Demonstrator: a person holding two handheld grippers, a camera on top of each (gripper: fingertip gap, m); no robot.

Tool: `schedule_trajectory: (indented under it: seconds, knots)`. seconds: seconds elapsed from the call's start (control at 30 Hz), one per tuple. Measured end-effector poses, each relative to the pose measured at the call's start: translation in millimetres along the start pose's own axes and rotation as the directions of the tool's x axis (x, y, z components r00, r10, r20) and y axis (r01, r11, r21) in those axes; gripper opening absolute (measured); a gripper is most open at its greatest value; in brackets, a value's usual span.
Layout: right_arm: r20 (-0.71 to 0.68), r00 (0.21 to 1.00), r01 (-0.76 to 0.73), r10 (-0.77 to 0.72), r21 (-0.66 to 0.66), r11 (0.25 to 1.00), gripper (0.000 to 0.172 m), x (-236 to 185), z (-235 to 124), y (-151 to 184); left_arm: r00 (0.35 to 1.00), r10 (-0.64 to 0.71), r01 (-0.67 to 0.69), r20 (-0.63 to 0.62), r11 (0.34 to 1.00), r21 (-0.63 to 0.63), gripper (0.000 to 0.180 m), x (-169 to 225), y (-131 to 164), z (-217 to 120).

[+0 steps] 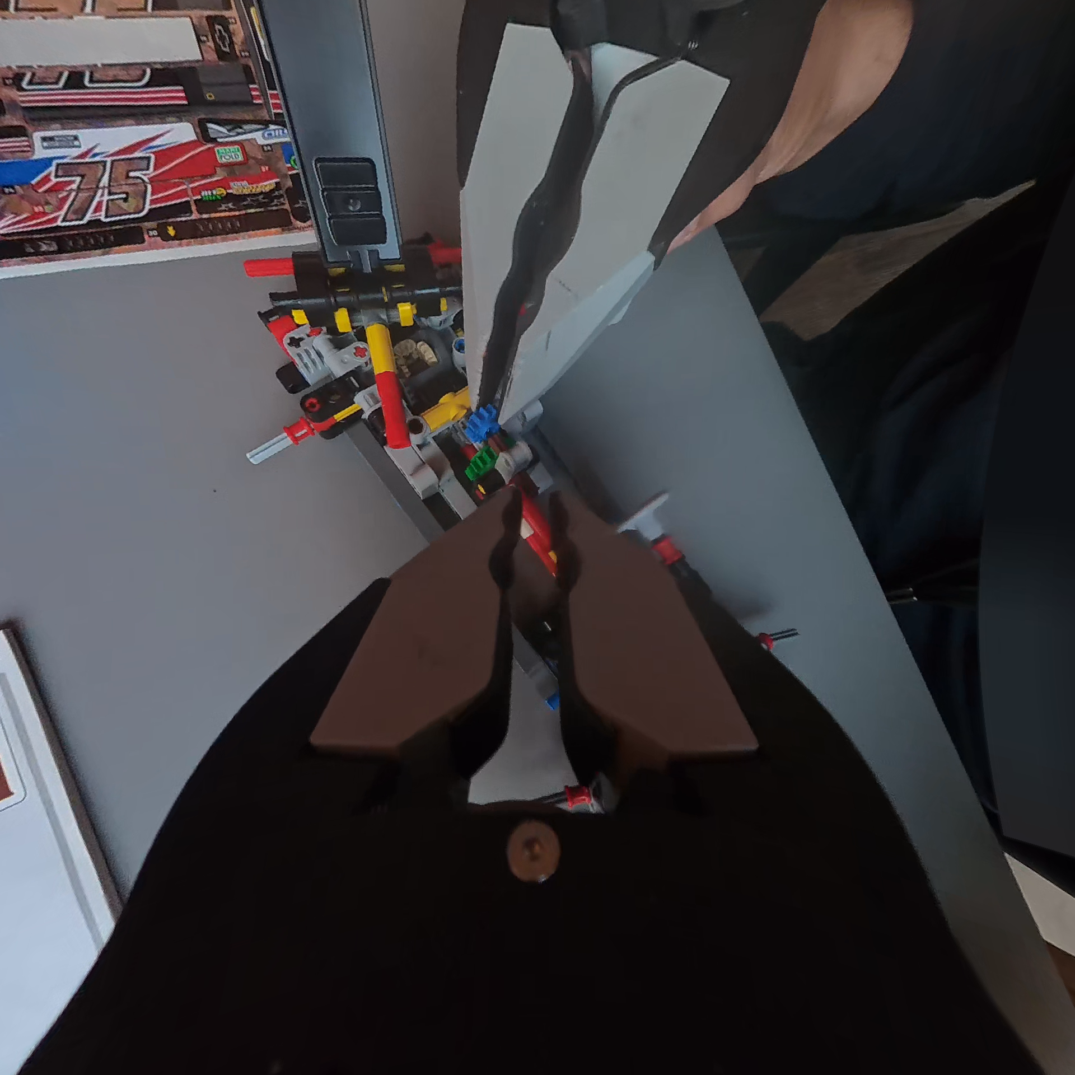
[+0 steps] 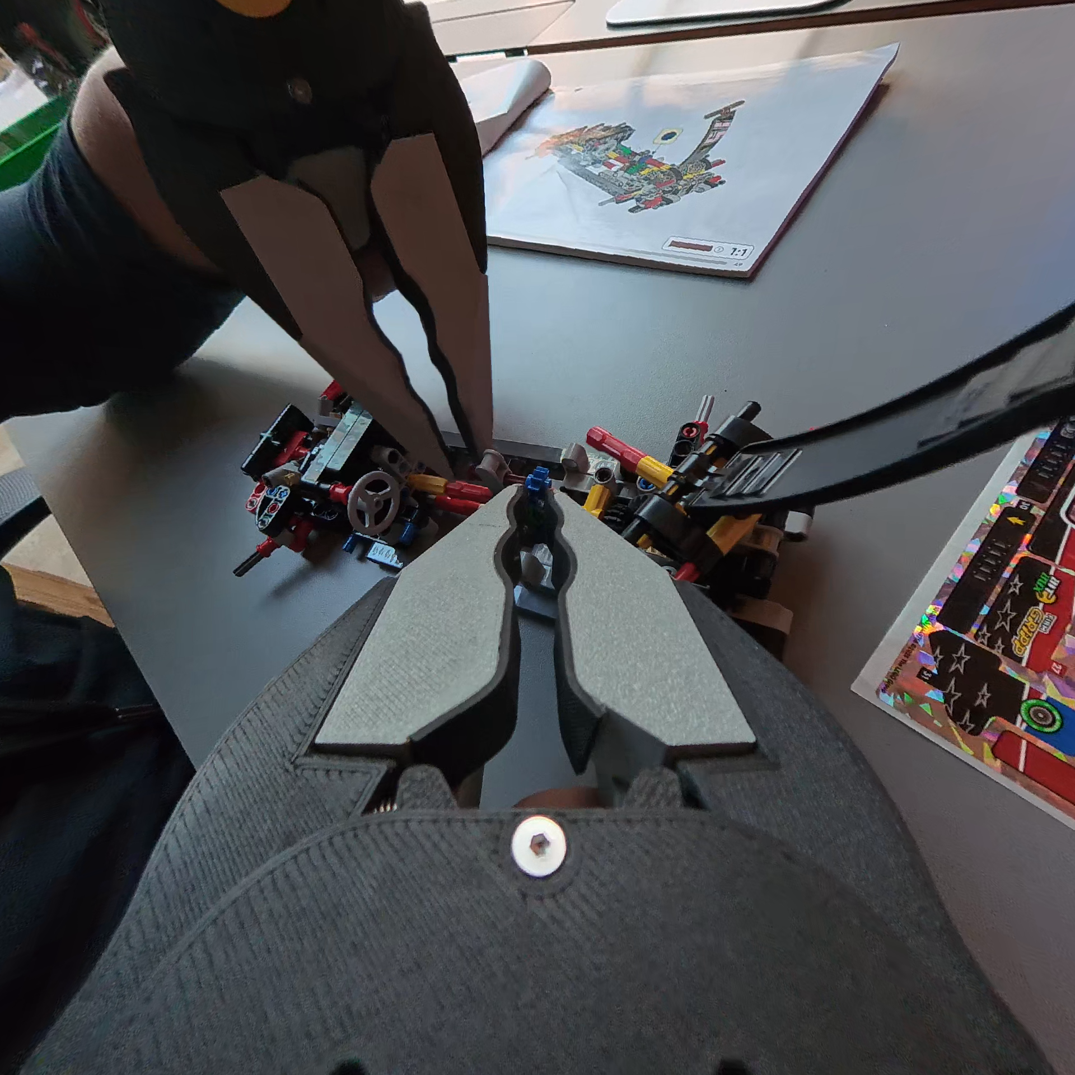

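A half-built brick vehicle chassis [image 1: 395,372] lies on the grey table [image 1: 145,465]. My left gripper [image 1: 534,497] is down on its near end, with its pads closed on a red axle [image 1: 538,535] that runs between them. It also shows in the right wrist view [image 2: 468,465], coming in from the upper left. My right gripper [image 2: 535,493] comes from the opposite side with its fingers together. Its tips [image 1: 481,407] rest on a blue gear [image 1: 483,424] of the chassis [image 2: 669,500]. A green gear [image 1: 480,462] sits just beside the blue gear [image 2: 538,480].
A long black panel [image 2: 901,430] sticks out from the chassis. A sticker sheet [image 2: 1018,640] and an open instruction booklet [image 2: 669,163] lie on the table. A grey steering wheel [image 2: 375,500] is on the model. The table edge [image 1: 814,523] runs close by.
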State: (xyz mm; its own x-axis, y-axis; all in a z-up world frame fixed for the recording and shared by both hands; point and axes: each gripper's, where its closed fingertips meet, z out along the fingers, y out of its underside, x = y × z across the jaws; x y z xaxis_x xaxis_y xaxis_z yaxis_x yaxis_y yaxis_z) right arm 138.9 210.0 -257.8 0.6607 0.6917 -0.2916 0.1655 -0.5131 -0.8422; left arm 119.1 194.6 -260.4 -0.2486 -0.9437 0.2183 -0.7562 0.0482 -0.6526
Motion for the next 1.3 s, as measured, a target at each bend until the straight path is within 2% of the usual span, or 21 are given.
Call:
schedule_trajectory:
  seconds: [0.5, 0.77, 0.9, 1.07, 1.13, 1.3]
  knots:
    - [-0.016, 0.999, 0.03, -0.03, -0.006, 1.0, 0.002, 1.1, -3.2, 2.1, 1.0, 0.001, -0.001, -0.011, 1.0, 0.016, 0.0, -0.9, -2.5, 7.8]
    - [-0.007, 0.998, 0.061, -0.061, 0.003, 0.998, 0.002, -1.4, -6.9, 2.3, 0.999, -0.034, 0.034, -0.04, 0.999, -0.001, 0.0, -5.6, 7.4, 15.7]
    - [-0.011, 0.999, 0.041, -0.041, 0.016, 0.999, 0.002, 3.0, -10.9, 1.6, 1.0, 0.02, -0.02, -0.02, 0.999, 0.026, 0.0, -4.4, 1.3, 4.4]
    - [-0.003, 1.0, 0.029, -0.029, 0.015, 0.999, 0.002, 3.9, -12.0, 2.1, 0.999, 0.039, -0.04, 0.011, 0.999, 0.013, 0.012, 5.5, -3.8, 3.3]
    - [0.0, 1.0, 0.03, -0.03, 0.011, 0.999, 0.002, 3.5, -11.6, 2.6, 0.999, 0.037, -0.036, 0.025, 0.999, -0.015, 0.01, 5.0, -0.5, 6.6]
    - [-0.002, 1.0, 0.027, -0.027, 0.012, 1.0, 0.002, 4.0, -11.6, 2.6, 1.0, 0.006, -0.006, 0.003, 1.0, 0.004, 0.014, 6.2, -3.5, 6.5]
